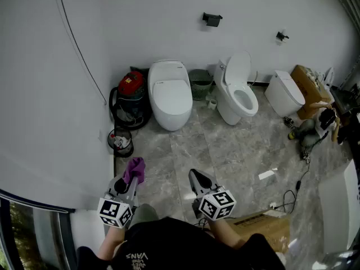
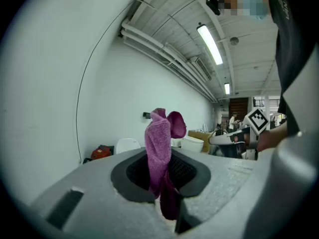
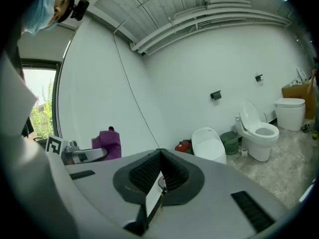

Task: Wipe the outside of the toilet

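Three white toilets stand along the far wall: one with its lid down (image 1: 169, 94), one with its lid up (image 1: 239, 94), and a third (image 1: 284, 93) further right. Low in the head view, my left gripper (image 1: 129, 180) is shut on a purple cloth (image 1: 135, 169) that sticks up out of its jaws. In the left gripper view the cloth (image 2: 160, 143) rises between the jaws, with the lid-down toilet (image 2: 127, 144) far behind. My right gripper (image 1: 197, 176) is shut with nothing in it. Both nearer toilets (image 3: 209, 143) (image 3: 259, 133) show well ahead in the right gripper view.
A red vacuum (image 1: 130, 86) sits left of the lid-down toilet, and a green bin (image 1: 199, 83) stands between the two nearer toilets. A small rubbish bin (image 1: 121, 142) is by the left wall. Cardboard boxes (image 1: 264, 226) (image 1: 309, 86) and cables (image 1: 292, 196) lie to the right.
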Tool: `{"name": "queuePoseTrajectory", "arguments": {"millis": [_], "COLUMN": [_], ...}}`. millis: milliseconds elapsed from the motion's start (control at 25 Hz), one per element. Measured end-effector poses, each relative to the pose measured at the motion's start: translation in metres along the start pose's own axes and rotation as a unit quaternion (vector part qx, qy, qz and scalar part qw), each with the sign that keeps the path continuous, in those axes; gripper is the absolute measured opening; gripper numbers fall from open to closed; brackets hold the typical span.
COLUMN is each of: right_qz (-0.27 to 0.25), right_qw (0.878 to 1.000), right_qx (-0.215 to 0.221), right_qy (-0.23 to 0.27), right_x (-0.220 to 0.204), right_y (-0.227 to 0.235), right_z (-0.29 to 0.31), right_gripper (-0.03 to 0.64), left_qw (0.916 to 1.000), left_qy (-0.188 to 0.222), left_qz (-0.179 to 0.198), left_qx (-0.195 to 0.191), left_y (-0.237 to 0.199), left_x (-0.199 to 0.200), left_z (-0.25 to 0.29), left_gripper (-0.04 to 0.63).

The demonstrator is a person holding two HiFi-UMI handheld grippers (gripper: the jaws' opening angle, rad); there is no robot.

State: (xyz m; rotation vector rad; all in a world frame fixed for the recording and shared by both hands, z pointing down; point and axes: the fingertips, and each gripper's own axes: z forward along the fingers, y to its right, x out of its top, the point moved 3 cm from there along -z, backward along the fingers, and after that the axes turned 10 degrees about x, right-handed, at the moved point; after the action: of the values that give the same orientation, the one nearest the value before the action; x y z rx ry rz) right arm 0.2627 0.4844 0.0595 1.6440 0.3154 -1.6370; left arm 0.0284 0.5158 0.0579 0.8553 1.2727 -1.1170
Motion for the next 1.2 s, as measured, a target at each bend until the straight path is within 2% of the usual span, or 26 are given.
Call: {"name": "queuePoseTrajectory", "arguments": {"millis": [280, 600, 920, 1200], "right_qz": [0.008, 0.013, 0.016, 0.009], "right_qw": [1.000, 0.999, 0.997, 0.995], "right_qx": [-0.018, -0.045, -0.076, -0.095], "right_qy": [0.015, 0.010, 0.017, 0.014], "right_x": [0.006, 0.015, 0.051, 0.073], "right_y": [0.014, 0.045, 0.078, 0.098], "right_z": [0.013, 0.065, 0.168, 0.250], "right_gripper": [-0.002, -0.001, -0.002, -0.002], "left_qw": [0.9999, 0.9994, 0.9984, 0.9968], "left_qy": [-0.005, -0.010, -0.016, -0.015], "left_qz": [-0.004, -0.011, -0.006, -0.017], "left_qx": [-0.010, -0.030, -0.054, -0.077], "left_y": [-0.010, -0.050, -0.131, -0.191], "left_x": [-0.002, -0.002, 0.018, 0.029], "left_z": [0.018, 0.081, 0.173, 0.238], "left_gripper": [0.058, 0.058, 0.058, 0.058]}}
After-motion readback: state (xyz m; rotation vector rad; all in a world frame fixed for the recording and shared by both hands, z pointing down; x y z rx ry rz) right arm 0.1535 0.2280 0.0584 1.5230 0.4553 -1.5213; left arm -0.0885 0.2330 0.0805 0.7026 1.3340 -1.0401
